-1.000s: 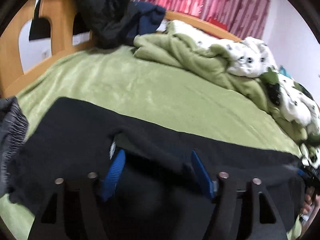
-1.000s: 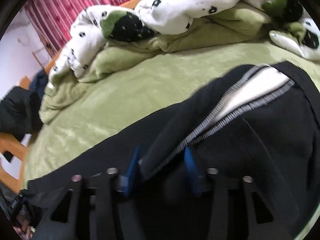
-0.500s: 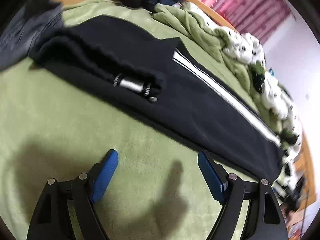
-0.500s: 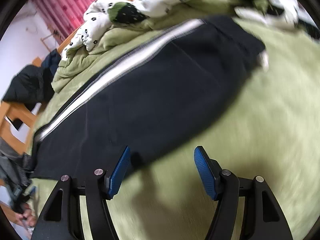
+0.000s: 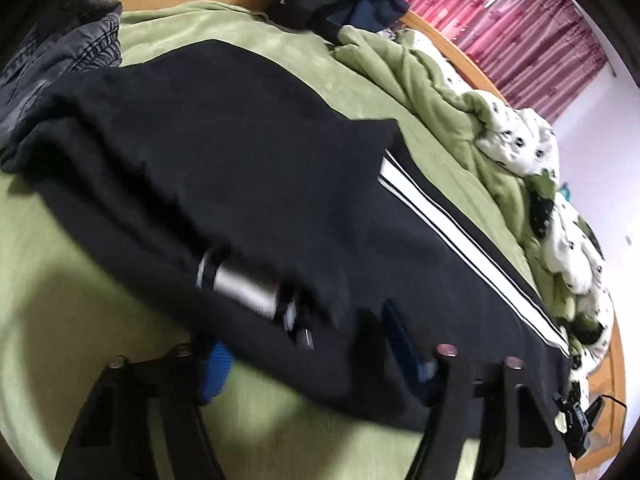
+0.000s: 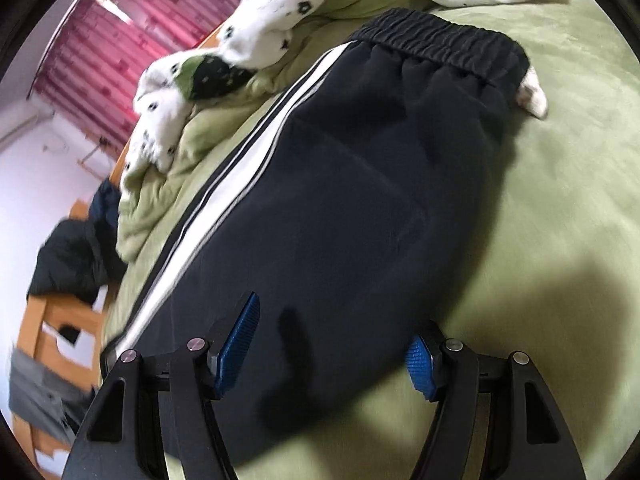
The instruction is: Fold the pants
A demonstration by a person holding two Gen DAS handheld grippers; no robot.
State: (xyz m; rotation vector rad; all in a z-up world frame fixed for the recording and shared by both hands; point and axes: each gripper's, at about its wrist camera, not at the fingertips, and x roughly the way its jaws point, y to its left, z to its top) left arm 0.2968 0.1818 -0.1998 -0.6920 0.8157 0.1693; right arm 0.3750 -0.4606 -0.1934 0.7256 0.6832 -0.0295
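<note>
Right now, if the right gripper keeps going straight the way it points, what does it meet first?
Most likely the black pants: the right gripper has its fingers open over their near edge, on the green blanket. Depth is hard to judge.

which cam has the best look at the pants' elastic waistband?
Right wrist. The gathered elastic waistband lies in full view at the far end of the black pants, with a white bit poking out beside it. The left wrist view shows only the legs and white side stripe; no waistband there.
</note>
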